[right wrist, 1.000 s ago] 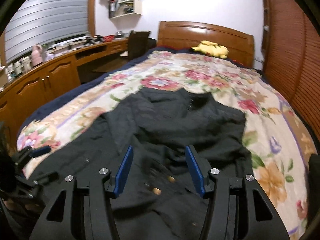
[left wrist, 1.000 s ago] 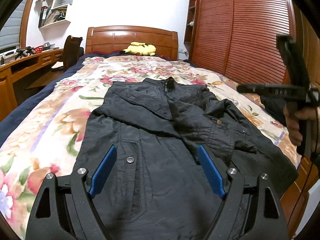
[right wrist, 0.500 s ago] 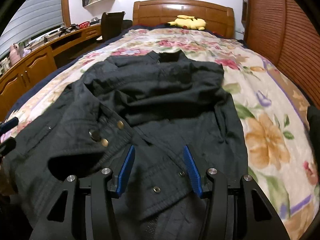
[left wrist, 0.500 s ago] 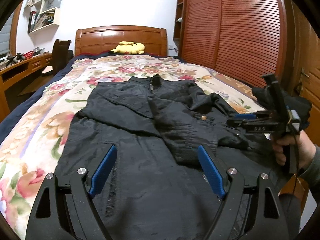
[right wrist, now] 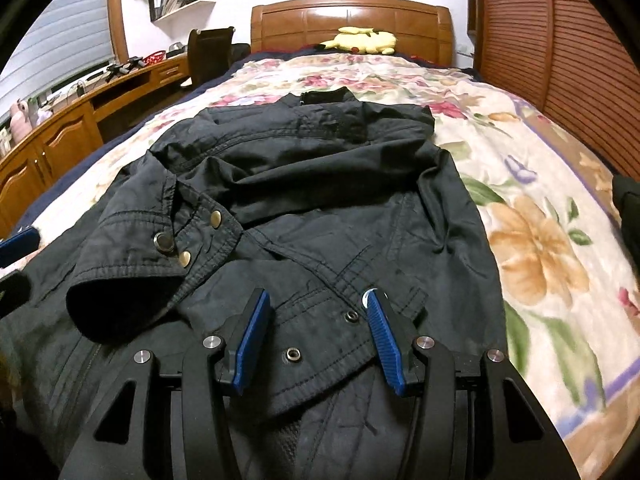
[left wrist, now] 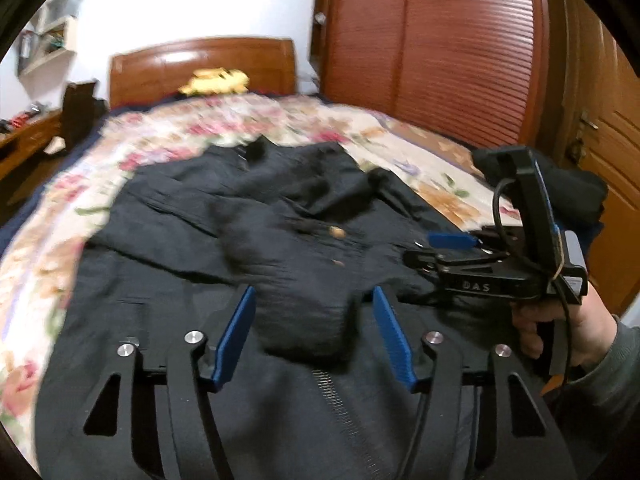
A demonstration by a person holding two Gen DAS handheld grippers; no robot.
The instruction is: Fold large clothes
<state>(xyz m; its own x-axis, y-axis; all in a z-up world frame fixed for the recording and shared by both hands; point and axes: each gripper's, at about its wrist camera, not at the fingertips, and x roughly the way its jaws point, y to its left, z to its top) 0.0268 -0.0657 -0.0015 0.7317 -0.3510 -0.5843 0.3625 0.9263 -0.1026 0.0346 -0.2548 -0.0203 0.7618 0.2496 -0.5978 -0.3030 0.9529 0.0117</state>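
Observation:
A black jacket (right wrist: 328,184) lies flat on the floral bedspread (right wrist: 532,240), collar toward the headboard, both sleeves folded in over its front. My left gripper (left wrist: 314,336) is open, its blue pads either side of a sleeve cuff (left wrist: 308,320), low over the jacket (left wrist: 256,216). My right gripper (right wrist: 316,332) is open over the other cuff with snap buttons (right wrist: 320,336). The right gripper also shows in the left wrist view (left wrist: 444,248), held in a hand at the jacket's right edge. The left gripper's pad (right wrist: 18,240) peeks in at the left edge of the right wrist view.
A yellow plush toy (right wrist: 362,42) lies by the wooden headboard (right wrist: 352,16). A wooden desk (right wrist: 80,120) and dark chair (right wrist: 210,54) stand left of the bed. A slatted wardrobe (left wrist: 432,48) is on the right. Another dark garment (left wrist: 568,192) sits at the bed's right edge.
Both grippers have come down and closer to the jacket's lower half. The left gripper swung right over a folded sleeve cuff; the right gripper settled over the snap-button cuff.

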